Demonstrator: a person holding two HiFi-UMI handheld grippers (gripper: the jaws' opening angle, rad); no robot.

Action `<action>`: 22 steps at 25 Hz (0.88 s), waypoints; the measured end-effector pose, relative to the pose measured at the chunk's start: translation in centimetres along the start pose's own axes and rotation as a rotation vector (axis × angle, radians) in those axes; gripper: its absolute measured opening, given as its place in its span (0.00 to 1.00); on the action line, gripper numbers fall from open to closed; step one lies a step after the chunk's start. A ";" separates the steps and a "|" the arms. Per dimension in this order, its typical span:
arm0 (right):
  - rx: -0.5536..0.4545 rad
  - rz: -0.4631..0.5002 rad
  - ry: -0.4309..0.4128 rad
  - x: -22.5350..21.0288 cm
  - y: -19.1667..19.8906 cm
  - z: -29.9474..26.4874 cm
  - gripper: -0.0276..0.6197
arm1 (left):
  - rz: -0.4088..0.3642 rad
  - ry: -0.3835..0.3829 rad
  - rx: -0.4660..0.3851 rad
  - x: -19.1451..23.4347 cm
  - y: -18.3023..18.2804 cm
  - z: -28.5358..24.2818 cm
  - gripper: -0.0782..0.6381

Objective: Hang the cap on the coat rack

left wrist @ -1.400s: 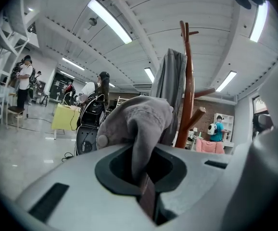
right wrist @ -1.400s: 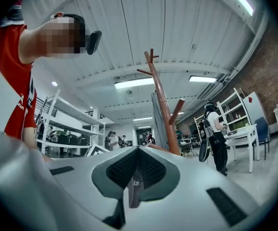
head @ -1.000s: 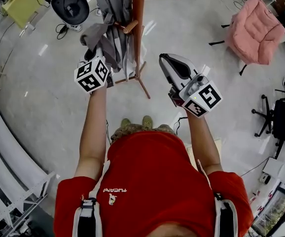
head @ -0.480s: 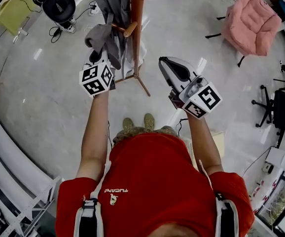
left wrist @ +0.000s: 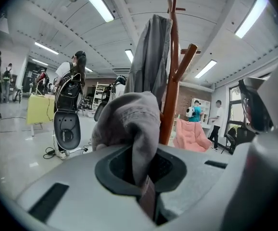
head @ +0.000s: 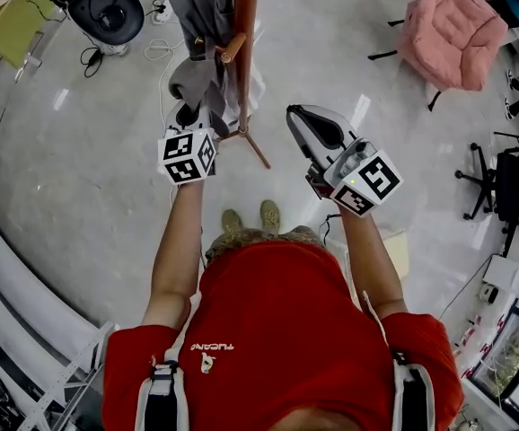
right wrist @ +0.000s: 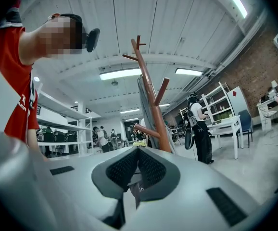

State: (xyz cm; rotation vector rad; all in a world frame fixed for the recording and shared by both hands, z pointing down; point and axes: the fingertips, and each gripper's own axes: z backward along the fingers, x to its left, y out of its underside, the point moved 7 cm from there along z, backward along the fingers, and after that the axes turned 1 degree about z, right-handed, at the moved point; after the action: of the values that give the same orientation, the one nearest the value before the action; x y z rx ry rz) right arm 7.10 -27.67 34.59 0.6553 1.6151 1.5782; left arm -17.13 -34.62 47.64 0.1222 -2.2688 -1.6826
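Ahead at twelve o'clock: we face the coat rack [head: 244,61]. A grey garment [head: 201,7] is draped on it, and a short bare peg [head: 233,48] angles out toward us.
Cap: the grey cap [left wrist: 129,124] sits atop our left gripper [head: 188,119], at about eleven o'clock, just beside the rack and near that peg. We cannot tell whether it touches.
Left gripper: jaws nearly together, pinched on a thin fold of the cap.
Right gripper [head: 303,119]: at one o'clock, jaws together, nothing in them.
Handling: we judge the cap light, soft and floppy, since it slumps round the grip. Holding it by the edge should leave the crown free to drop over the peg.
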 end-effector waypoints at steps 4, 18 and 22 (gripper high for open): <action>0.007 0.002 0.003 0.2 0.2 0.2 0.08 | -0.005 0.027 0.016 -0.5 1.3 -0.1 0.15; 0.010 -0.009 0.009 1.1 1.0 1.0 0.08 | -0.106 0.182 0.059 -3.1 4.2 -0.2 0.45; 0.012 -0.012 0.007 1.3 1.5 1.2 0.08 | -0.115 0.204 0.069 -3.6 5.1 0.7 0.52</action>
State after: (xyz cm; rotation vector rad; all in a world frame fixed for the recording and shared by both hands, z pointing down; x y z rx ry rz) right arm 7.14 -25.77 35.89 0.6457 1.6320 1.5652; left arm -13.33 -31.55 51.62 0.4278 -2.2038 -1.5668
